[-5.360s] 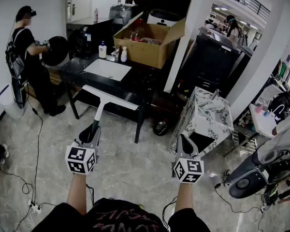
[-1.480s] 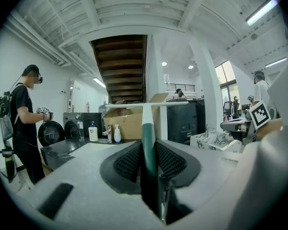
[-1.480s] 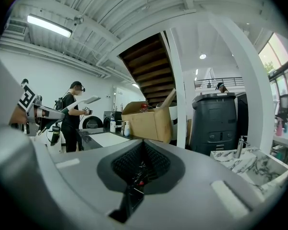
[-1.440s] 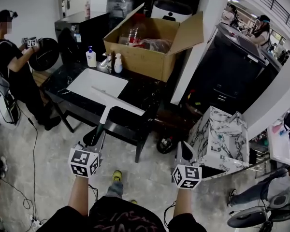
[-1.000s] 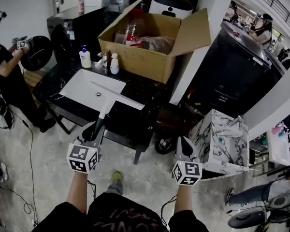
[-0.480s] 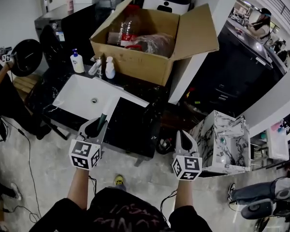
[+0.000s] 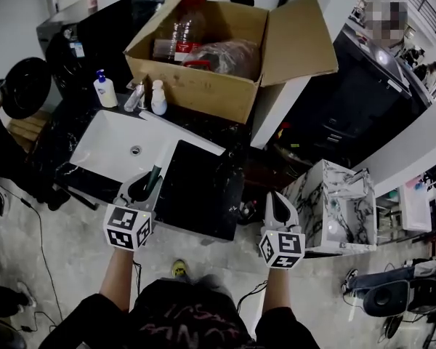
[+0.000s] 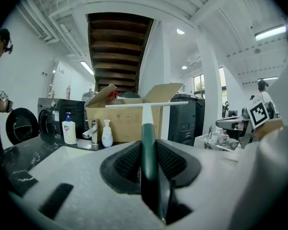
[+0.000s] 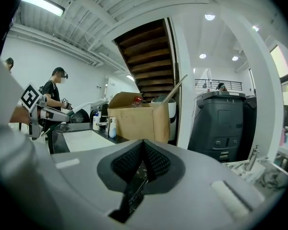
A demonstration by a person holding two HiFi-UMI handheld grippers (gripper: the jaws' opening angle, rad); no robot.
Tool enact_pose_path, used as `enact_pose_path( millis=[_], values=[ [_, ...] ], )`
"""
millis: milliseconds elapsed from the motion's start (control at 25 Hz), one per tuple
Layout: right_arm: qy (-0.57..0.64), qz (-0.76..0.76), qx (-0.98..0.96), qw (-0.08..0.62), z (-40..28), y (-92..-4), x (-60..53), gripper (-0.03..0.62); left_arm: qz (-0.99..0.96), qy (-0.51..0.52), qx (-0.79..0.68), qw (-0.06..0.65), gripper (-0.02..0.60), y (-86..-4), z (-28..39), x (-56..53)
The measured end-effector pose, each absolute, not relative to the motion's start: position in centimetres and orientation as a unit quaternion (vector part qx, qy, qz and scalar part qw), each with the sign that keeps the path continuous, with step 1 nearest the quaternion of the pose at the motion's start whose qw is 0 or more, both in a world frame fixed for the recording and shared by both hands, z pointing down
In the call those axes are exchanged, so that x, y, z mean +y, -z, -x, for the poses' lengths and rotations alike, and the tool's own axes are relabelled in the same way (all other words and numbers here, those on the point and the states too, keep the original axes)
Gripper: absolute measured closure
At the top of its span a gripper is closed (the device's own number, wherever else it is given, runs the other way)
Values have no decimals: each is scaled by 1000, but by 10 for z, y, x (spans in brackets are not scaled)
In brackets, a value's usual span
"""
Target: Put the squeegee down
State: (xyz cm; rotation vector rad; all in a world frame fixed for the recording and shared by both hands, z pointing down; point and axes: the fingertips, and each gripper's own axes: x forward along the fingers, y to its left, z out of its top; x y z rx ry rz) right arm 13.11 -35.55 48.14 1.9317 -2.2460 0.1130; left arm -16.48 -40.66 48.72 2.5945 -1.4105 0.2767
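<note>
Left gripper is clamped on the squeegee by the dark green lower handle. In the left gripper view the pads pinch the handle from both sides, jaws roughly half apart with the handle filling the gap. Right gripper holds nothing. Right gripper view shows its jaws closed together, nothing between them. The squeegee is in the air at the front of the black counter, its head over the seam between the white sink basin and the dark top, short of the cardboard box. Can't tell if the blade touches anything; it looks clear. Long axis is the handle, running from the jaws toward about 1 o'clock in head view, away from the person and near level. The blade sits crosswise at the far end, running 10 to 4 o'clock there, and flat 9 to 3 o'clock in the left gripper view. Handling guess: light, stiff plastic T, a bit head-heavy. The green grip looks rubbery, so low slip risk. The rubber edge is soft, so lay it flat rather than jabbing it down. Best hold is where it is now, low on the green grip. Soap bottle and faucet are at 11 o'clock from the blade, well apart.
</note>
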Motion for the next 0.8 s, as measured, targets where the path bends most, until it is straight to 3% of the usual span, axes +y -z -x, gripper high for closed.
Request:
enact_pose_path(
  millis=[800],
  values=[
    [-49,-620,-781,55,-173,-477,-422,583,-857,-109,-497,80,480,-474,111,-455]
  ],
)
